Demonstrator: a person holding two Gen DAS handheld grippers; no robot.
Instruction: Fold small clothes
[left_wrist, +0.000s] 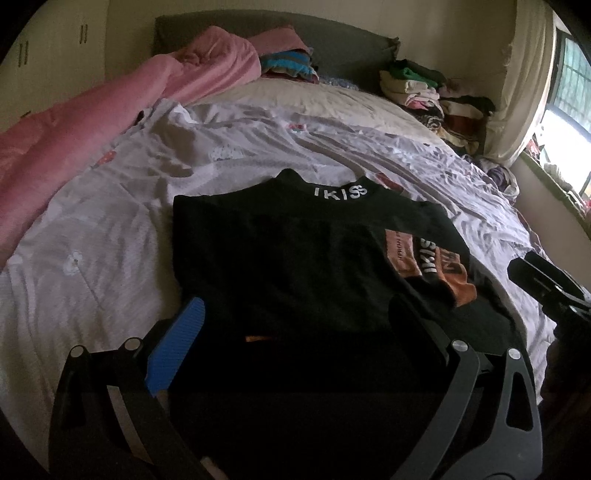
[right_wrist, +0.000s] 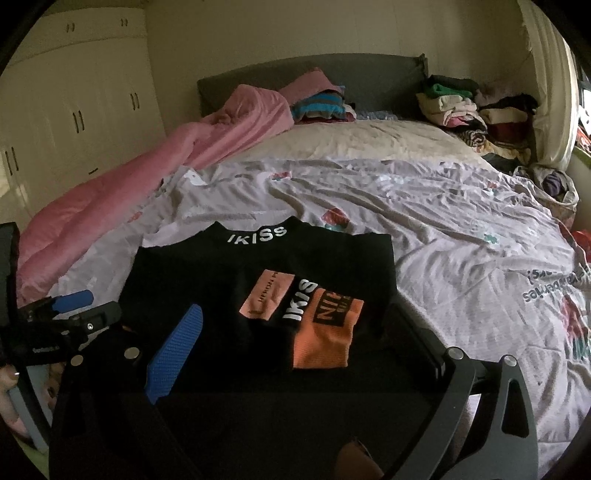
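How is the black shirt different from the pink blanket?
The black shirt lies flat near the grippers; the pink blanket is bunched up along the bed's far left side. The shirt has white letters and orange patches; the blanket is plain. The shirt looks smaller. Both rest on the bed.

Black shirt (right_wrist: 229, 295) on bedsheet (right_wrist: 443, 229)

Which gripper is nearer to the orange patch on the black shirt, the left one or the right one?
The right gripper: the orange patch lies just ahead between its open fingers. The left gripper hangs over the plain black part of the black shirt, with the patch off to its right.
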